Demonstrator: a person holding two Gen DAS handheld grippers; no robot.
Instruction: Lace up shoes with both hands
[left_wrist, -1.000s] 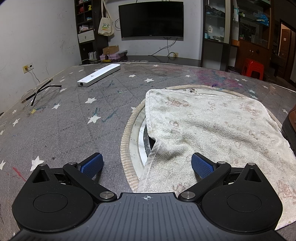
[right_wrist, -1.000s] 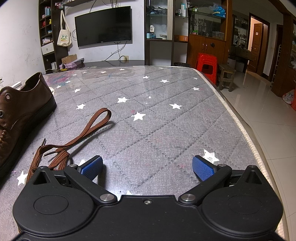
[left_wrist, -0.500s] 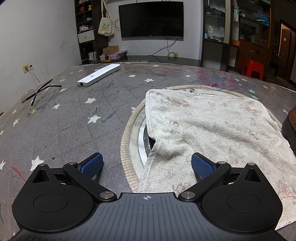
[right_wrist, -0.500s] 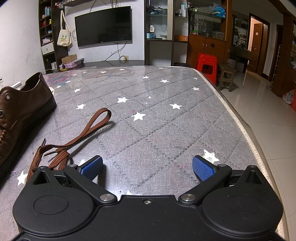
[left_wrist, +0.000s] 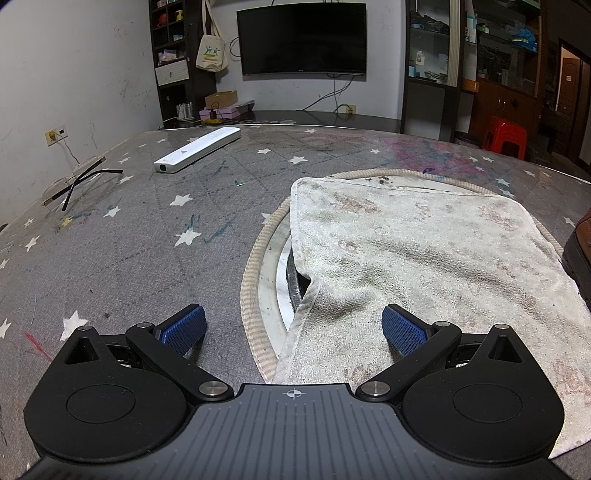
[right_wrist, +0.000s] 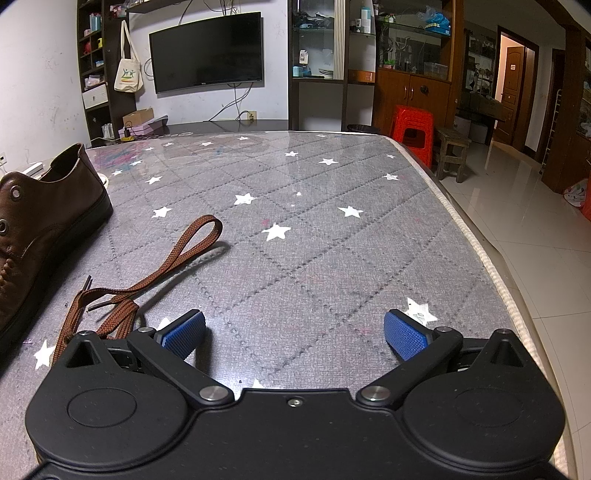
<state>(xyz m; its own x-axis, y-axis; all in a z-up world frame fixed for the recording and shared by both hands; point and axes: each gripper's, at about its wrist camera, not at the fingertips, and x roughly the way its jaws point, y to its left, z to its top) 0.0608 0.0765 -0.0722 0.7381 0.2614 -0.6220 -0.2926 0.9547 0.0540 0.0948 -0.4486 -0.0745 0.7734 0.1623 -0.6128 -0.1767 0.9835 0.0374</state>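
A brown leather shoe (right_wrist: 40, 221) with empty metal eyelets stands at the left edge of the right wrist view; its heel also shows at the right edge of the left wrist view (left_wrist: 581, 243). A loose brown shoelace (right_wrist: 147, 277) lies on the table beside the shoe, just left of and ahead of my right gripper (right_wrist: 294, 332). The right gripper is open and empty, low over the table. My left gripper (left_wrist: 293, 328) is open and empty, over the near edge of a dirty white towel (left_wrist: 424, 258).
The grey star-patterned table (right_wrist: 314, 240) ends at a pale right edge (right_wrist: 491, 273) with tiled floor beyond. The towel covers a round rimmed mat (left_wrist: 255, 266). A white remote-like bar (left_wrist: 197, 148) and glasses (left_wrist: 77, 182) lie at the far left.
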